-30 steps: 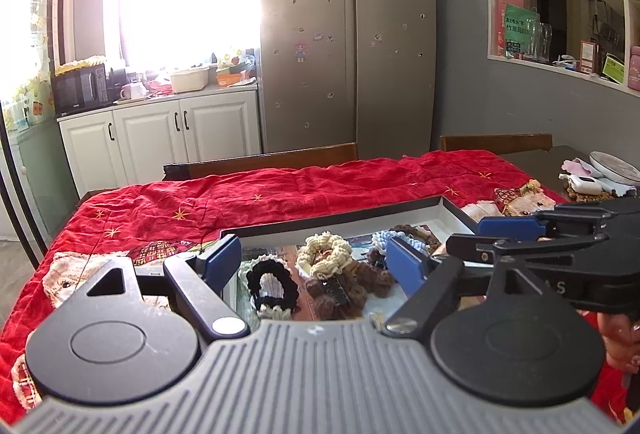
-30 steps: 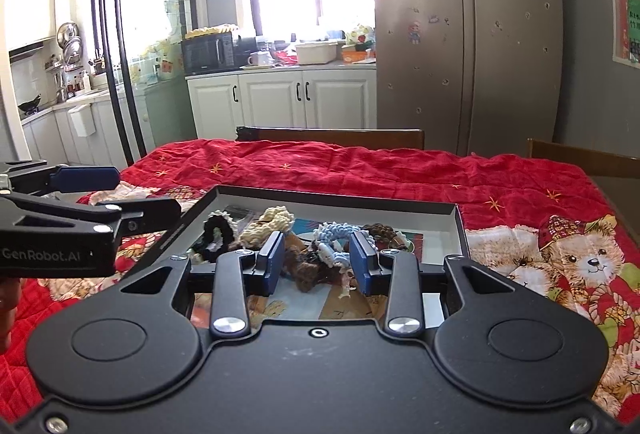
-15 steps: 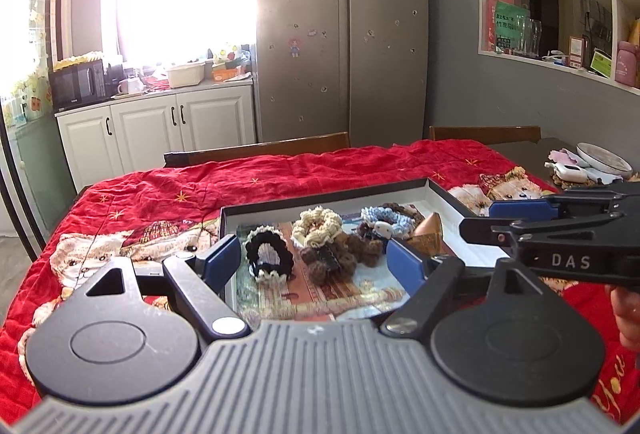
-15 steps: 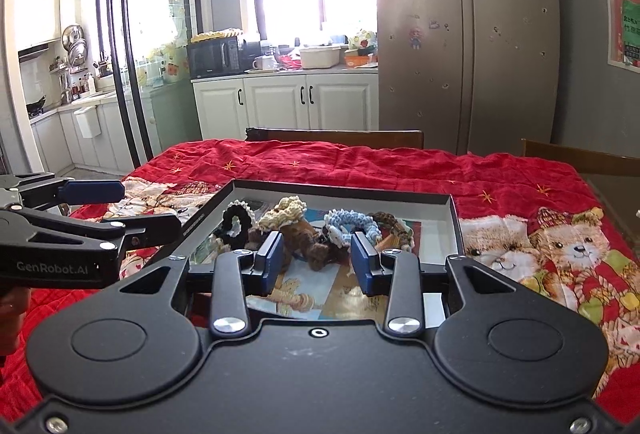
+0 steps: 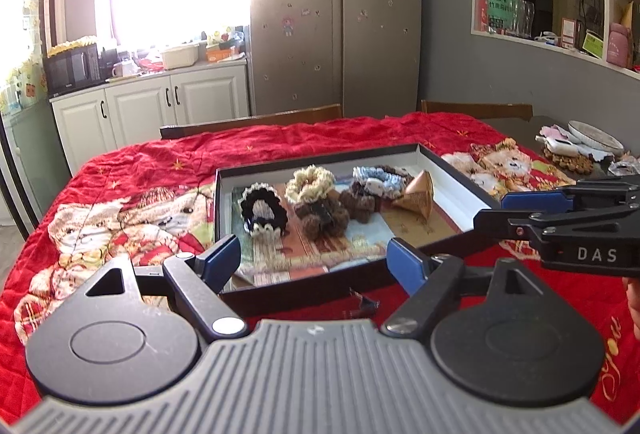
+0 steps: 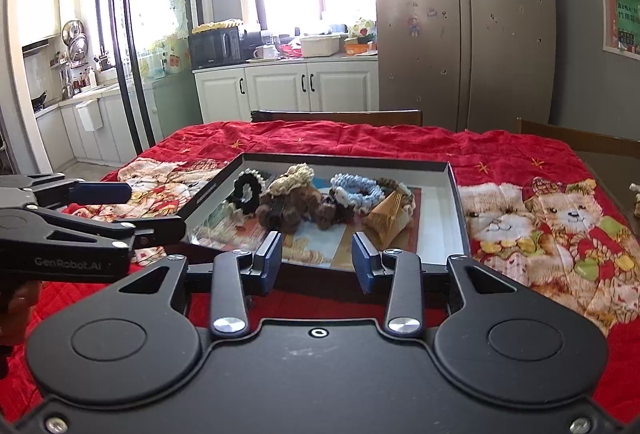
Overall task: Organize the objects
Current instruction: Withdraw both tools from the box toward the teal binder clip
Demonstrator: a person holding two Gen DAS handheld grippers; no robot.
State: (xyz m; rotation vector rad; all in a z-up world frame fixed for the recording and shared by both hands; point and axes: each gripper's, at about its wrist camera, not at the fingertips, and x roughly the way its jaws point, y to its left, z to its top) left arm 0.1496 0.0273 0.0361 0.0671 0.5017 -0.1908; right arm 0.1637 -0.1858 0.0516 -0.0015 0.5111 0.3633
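Inside the black tray (image 5: 452, 170) the hair scrunchies (image 6: 356, 190) lie bunched at its far end, unsorted. Near its front rim we hold the left gripper (image 5: 316, 254) wide open and the right gripper (image 6: 318, 254) part-open, both empty; sorting seems unstarted.

Quilted red cloth cover (image 6: 400, 150) on counter, soft matt, printed bears. Black box tray (image 6: 454, 202), matt cardboard look, white inner walls, glossy printed sheet on floor. Inside tray: crocheted yarn scrunchies, black (image 5: 262, 212), cream (image 5: 312, 183), pale blue (image 6: 356, 190); fuzzy brown plush clip (image 5: 322, 216). Left hand-held gripper (image 5: 316, 258): matt black plastic, blue rubbery pads, shiny metal screws, ribbed grey housing. Fridge (image 5: 336, 14) behind tray: brushed metal, satin.
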